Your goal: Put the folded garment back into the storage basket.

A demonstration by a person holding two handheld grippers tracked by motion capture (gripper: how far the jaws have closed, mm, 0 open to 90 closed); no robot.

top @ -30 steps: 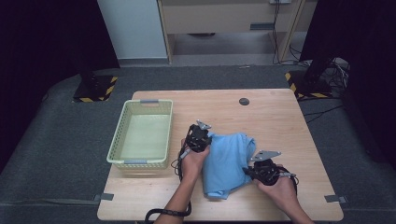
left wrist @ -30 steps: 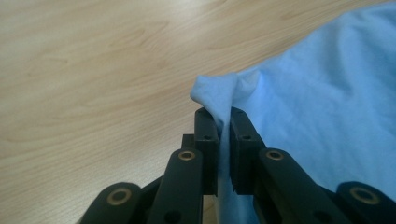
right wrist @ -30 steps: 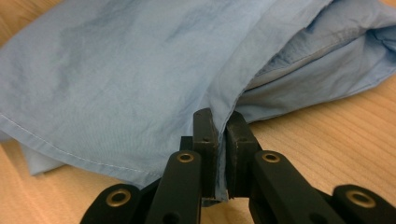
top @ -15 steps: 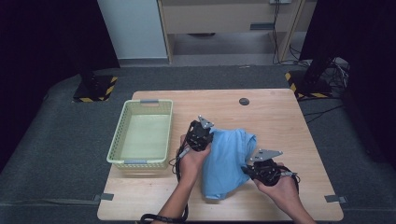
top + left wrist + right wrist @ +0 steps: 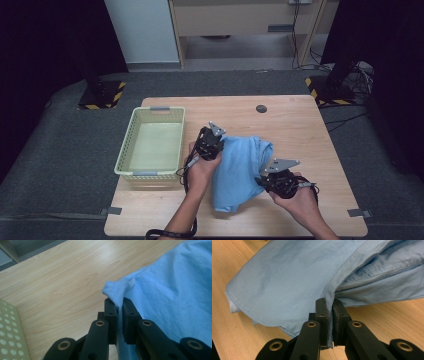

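So, nearest the person, the right gripper [image 5: 272, 179] has its fingers [image 5: 322, 315] clamped tight on a fold of the blue cloth [image 5: 240, 167]; in the right gripper view the fabric comes straight out from between the pads and billows up and away past the tips, with a hemmed edge sagging off to the left. A bit farther out, the left gripper [image 5: 212, 140] fingers [image 5: 111, 315] are clenched on a bunched corner of the same cloth, which pokes just above the tips and spreads out to their right. The cloth hangs between both sets of fingers, its lower end resting on the bench [image 5: 300, 125]. Left of the left fingers sits the green basket [image 5: 127, 160].
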